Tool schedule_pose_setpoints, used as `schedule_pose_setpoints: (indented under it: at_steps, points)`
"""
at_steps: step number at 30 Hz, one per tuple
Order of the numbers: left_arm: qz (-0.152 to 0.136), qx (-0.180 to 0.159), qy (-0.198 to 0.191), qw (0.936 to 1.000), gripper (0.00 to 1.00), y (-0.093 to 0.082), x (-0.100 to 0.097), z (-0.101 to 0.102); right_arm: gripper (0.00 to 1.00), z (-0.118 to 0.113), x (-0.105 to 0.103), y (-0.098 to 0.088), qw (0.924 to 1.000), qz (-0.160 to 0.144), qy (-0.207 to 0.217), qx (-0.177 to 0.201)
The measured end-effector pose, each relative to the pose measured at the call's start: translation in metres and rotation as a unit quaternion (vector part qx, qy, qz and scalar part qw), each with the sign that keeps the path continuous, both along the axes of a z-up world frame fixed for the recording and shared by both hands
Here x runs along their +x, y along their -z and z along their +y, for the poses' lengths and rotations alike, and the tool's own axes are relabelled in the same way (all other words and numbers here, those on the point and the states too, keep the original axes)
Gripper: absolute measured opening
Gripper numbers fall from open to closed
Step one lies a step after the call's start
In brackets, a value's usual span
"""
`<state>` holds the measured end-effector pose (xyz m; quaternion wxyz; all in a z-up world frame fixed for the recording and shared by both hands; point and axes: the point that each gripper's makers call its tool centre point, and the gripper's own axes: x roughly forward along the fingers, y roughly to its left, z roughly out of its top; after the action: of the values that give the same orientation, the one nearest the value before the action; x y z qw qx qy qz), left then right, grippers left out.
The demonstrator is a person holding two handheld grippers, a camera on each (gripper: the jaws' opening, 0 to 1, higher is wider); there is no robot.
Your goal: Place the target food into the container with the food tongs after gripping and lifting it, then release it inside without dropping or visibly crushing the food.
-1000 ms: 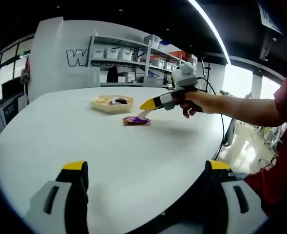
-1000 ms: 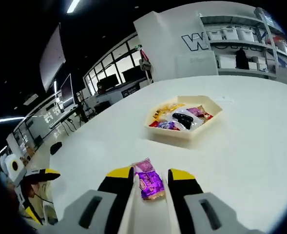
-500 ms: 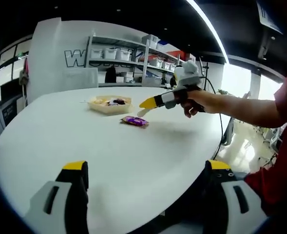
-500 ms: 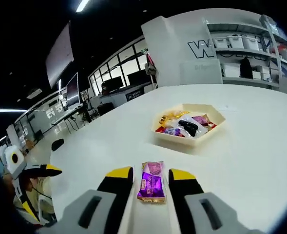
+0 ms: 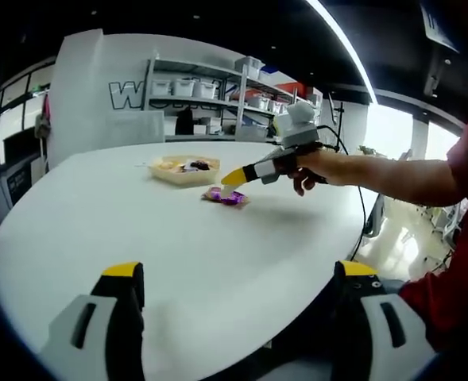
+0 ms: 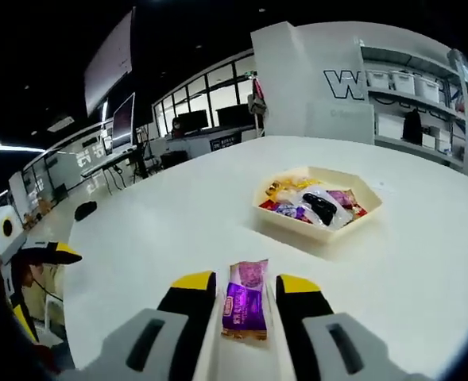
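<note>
Between your right gripper's (image 6: 234,295) 2 parted jaws, the purple snack packet (image 6: 244,306) lies flat on the table (image 6: 162,214), ungripped, short of the tray (image 6: 317,202). Squeeze hard and you could crush it; your left gripper (image 5: 234,274) hangs open.

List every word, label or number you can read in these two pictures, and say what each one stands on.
"W": large dark letter on the white wall panel; the letters after it are hidden by shelving.
Print on the purple snack wrapper: too small to read.
Packets in the beige hexagonal tray: unreadable.
</note>
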<state>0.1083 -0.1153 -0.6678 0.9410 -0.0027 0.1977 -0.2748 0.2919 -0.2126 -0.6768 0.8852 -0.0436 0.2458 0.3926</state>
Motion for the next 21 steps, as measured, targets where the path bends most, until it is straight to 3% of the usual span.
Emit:
schedule_pose_setpoints:
  at_steps: [2,3,4,7,13,14,15,21]
  points:
    - [0.001,-0.001,-0.001,1.0,0.98,0.0,0.0,0.0,0.25,-0.002,-0.001,0.012,0.9994,-0.001,-0.007,-0.033]
    - [0.001,-0.001,-0.001,1.0,0.98,0.0,0.0,0.0,0.25,0.001,0.0,0.007,0.9992,-0.024,-0.015,-0.028]
    - [0.001,-0.002,-0.001,1.0,0.98,0.0,0.0,0.001,0.25,-0.001,-0.001,0.008,0.9997,-0.011,-0.008,-0.021]
    - [0.002,-0.002,-0.001,1.0,0.98,0.001,0.0,0.0,0.25,-0.005,0.002,0.011,0.9998,-0.008,-0.007,-0.014]
    - [0.003,-0.002,0.004,1.0,0.97,0.002,0.001,-0.006,0.24,-0.017,-0.009,0.038,0.9979,0.01,-0.028,-0.057]
    - [0.003,-0.002,0.005,1.0,0.97,0.003,0.001,-0.007,0.24,-0.012,-0.004,0.031,0.9956,-0.04,-0.058,-0.062]
    - [0.003,-0.002,0.006,1.0,0.97,0.003,0.002,-0.008,0.24,-0.012,-0.01,0.035,0.9979,-0.012,-0.036,-0.053]
    - [0.003,-0.001,0.005,1.0,0.97,0.002,0.001,-0.004,0.24,-0.01,-0.005,0.033,0.9978,-0.011,-0.03,-0.057]
